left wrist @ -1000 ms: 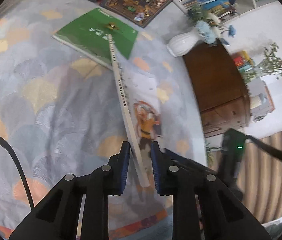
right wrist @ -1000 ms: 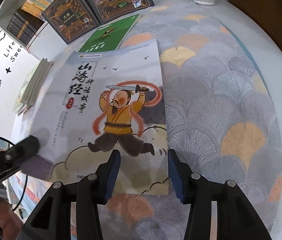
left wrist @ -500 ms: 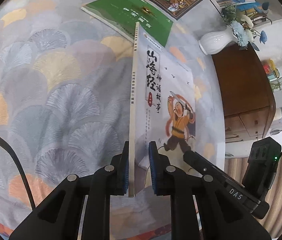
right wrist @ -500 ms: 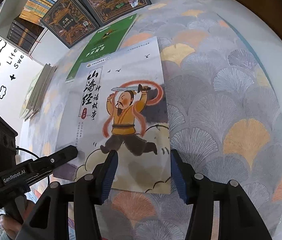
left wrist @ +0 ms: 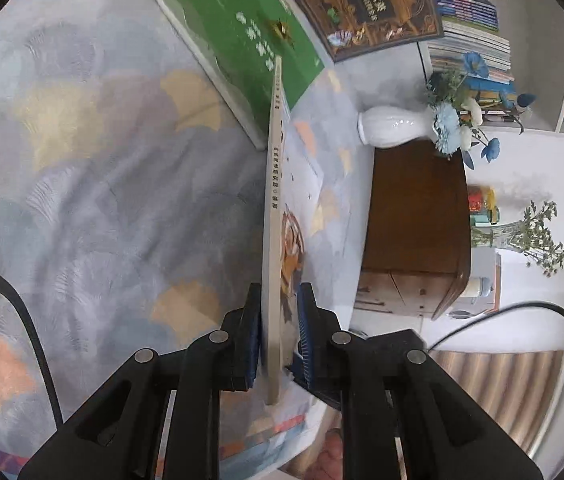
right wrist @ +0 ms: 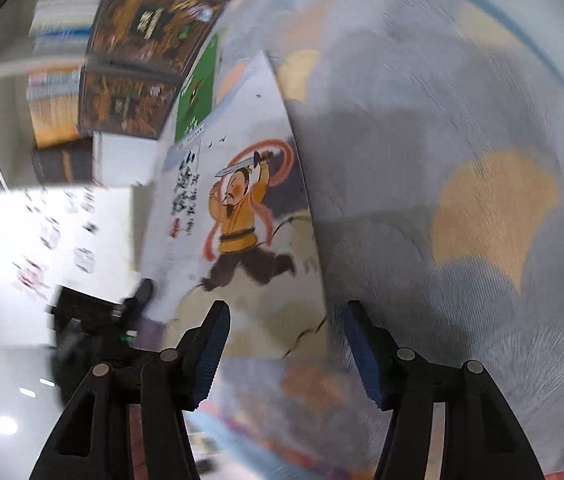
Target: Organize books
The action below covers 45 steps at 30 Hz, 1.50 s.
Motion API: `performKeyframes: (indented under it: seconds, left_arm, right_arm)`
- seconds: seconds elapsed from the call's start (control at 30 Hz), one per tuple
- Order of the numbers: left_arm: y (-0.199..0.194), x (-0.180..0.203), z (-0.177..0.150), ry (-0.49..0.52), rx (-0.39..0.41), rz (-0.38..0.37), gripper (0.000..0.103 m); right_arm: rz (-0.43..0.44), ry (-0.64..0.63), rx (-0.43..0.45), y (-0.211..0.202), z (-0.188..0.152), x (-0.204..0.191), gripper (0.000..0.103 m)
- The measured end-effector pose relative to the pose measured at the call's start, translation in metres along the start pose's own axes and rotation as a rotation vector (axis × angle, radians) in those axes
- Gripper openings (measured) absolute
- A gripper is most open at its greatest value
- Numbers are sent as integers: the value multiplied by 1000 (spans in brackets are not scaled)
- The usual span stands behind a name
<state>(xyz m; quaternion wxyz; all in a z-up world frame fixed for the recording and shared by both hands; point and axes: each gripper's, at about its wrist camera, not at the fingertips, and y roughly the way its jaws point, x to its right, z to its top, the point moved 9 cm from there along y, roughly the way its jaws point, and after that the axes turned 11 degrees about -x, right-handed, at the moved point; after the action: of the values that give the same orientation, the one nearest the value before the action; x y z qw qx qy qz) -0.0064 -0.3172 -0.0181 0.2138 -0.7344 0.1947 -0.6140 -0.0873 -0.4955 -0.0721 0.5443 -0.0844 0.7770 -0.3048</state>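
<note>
My left gripper (left wrist: pixel 278 332) is shut on the lower spine edge of a thin white picture book (left wrist: pixel 272 200), held up on edge above the fan-patterned cloth (left wrist: pixel 82 160). The right wrist view shows its cover (right wrist: pixel 238 216), a running figure in yellow, with the left gripper's finger (right wrist: pixel 138 300) at its lower left. My right gripper (right wrist: pixel 288 344) is opening. The book's lower corner shows between its jaws, but the pads do not press on it. A green book (left wrist: pixel 242 52) lies flat behind. Two dark ornate books (left wrist: pixel 362 4) lean further back.
A white vase (left wrist: pixel 394 126) with blue flowers lies at the cloth's far right edge, beside a brown wooden cabinet (left wrist: pixel 414 220). Shelves packed with books (left wrist: pixel 470 12) fill the back. A black cable (left wrist: pixel 22 320) crosses the left of the cloth.
The picture book has tipped from nearly flat up onto its edge in the left gripper. The right gripper's jaws have spread wider and that hand has rolled and swung, blurring its view.
</note>
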Motion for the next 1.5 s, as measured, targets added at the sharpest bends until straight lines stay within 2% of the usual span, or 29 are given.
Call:
performKeyframes:
  seconds: [0.1, 0.27, 0.37, 0.47, 0.57, 0.7, 0.8, 0.87, 1.0, 1.2, 1.33, 1.5]
  left_arm:
    - [7, 7, -1, -55, -39, -99, 13]
    - [13, 16, -1, -96, -98, -163, 14]
    - [13, 17, -1, -106, -119, -173, 14]
    - [12, 8, 1, -99, -111, -106, 14]
    - [13, -3, -1, -72, -113, -20, 14]
    - [14, -8, 0, 13, -100, 134, 13]
    - [14, -6, -2, 114, -89, 261, 13]
    - [12, -5, -5, 178, -82, 329, 13]
    - [6, -7, -15, 260, -83, 416, 14]
    - [-15, -11, -26, 340, -55, 487, 14]
    - [-26, -15, -23, 337, -55, 471, 14]
    - [-41, -13, -22, 386, -53, 469, 14]
  right_arm:
    - [112, 59, -6, 0, -1, 8, 57]
    - [136, 35, 4, 2, 7, 1, 57]
    - [144, 27, 39, 3, 17, -4, 51]
    - [96, -9, 58, 3, 23, -9, 41]
    - [-8, -81, 76, 2, 22, -16, 37]
    - [-203, -198, 106, 3, 21, -26, 36]
    - [-357, -324, 125, 3, 15, -37, 36]
    - [-424, -389, 130, 6, 8, -46, 36]
    - [-528, -485, 144, 12, -7, -57, 36]
    - [-617, -589, 149, 32, -35, -72, 36]
    - [-629, -617, 144, 46, -50, -82, 36]
    - [-650, -638, 179, 57, -66, -100, 36]
